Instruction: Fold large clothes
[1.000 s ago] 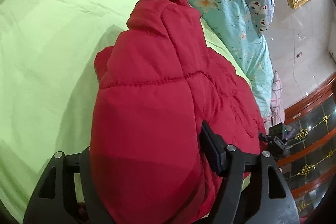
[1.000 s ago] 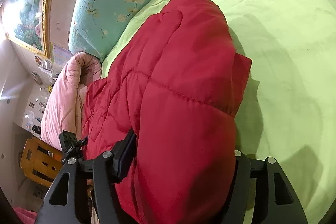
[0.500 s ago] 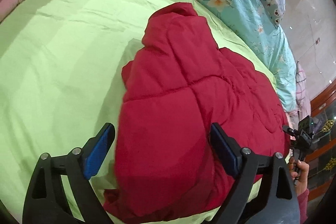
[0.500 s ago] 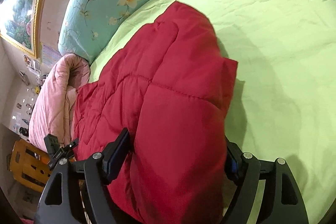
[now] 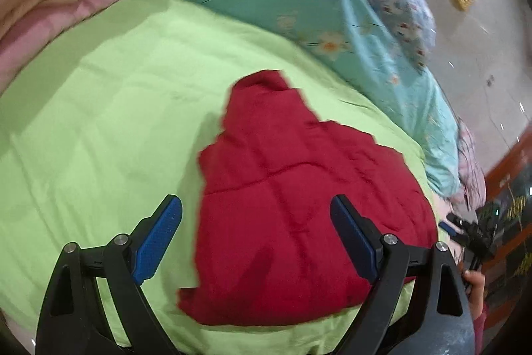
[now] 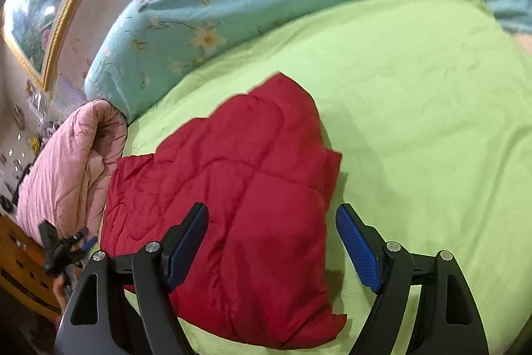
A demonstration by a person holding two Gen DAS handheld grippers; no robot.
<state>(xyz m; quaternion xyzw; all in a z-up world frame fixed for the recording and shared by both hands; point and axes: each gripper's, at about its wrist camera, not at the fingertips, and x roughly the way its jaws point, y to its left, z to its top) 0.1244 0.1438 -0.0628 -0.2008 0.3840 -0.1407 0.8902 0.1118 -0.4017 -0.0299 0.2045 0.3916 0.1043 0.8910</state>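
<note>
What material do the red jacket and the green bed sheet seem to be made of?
The red jacket looks like padded, quilted synthetic fabric, perhaps nylon or polyester: stitched seams split it into puffy panels with a slight sheen. The green sheet looks like matte woven cotton or a blend: flat, thin, with fine creases.
</note>
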